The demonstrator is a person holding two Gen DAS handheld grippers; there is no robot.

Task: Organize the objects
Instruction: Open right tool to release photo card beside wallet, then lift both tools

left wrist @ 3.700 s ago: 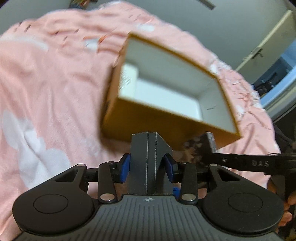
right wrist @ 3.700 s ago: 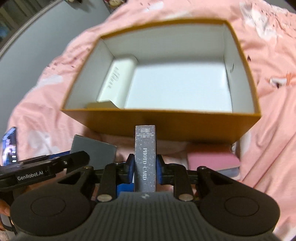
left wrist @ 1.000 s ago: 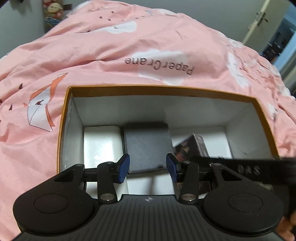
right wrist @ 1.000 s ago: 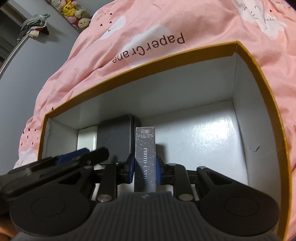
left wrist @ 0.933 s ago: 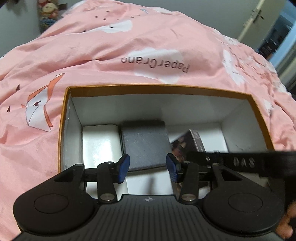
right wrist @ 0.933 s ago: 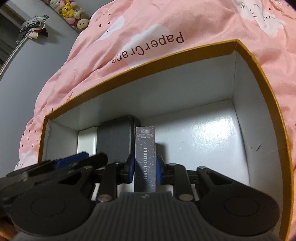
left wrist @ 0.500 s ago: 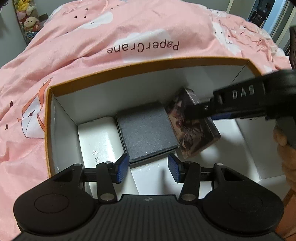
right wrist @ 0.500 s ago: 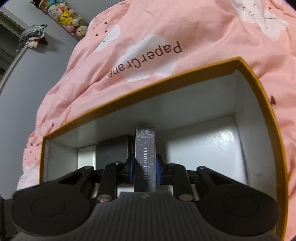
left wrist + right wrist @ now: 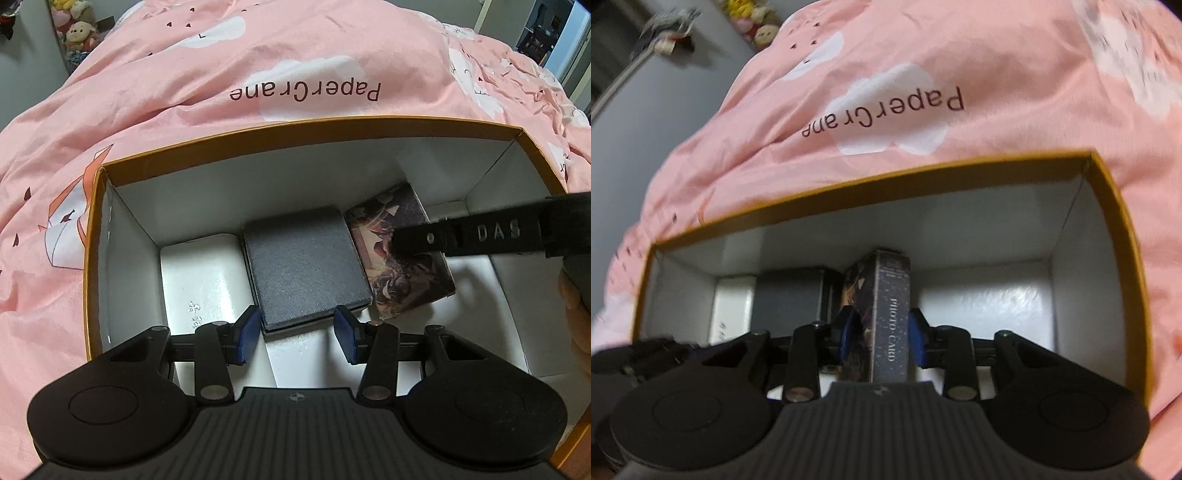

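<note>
An orange box point(image 9: 295, 127) with a white inside lies on a pink bed sheet. A white case point(image 9: 199, 273), a dark grey box point(image 9: 306, 269) and a photo card box point(image 9: 402, 284) sit side by side in it. My left gripper point(image 9: 297, 334) hovers over the grey box's near edge, jaws closing a little, pads clear of it. My right gripper point(image 9: 881, 332) reaches into the orange box point(image 9: 886, 177). Its jaws are opening. The photo card box point(image 9: 890, 325) stands tilted between them, loose against the grey box point(image 9: 790, 295).
The pink sheet point(image 9: 184, 92) with "Paper Crane" print surrounds the box. The box's right half shows bare white floor point(image 9: 498, 295). A person's hand point(image 9: 576, 314) holds the right gripper at the right edge. Plush toys point(image 9: 74, 33) sit far left.
The right gripper's pads have parted from the photo card box, which now leans on the box floor beside the grey box. The left gripper has rolled slightly and stays over the grey box.
</note>
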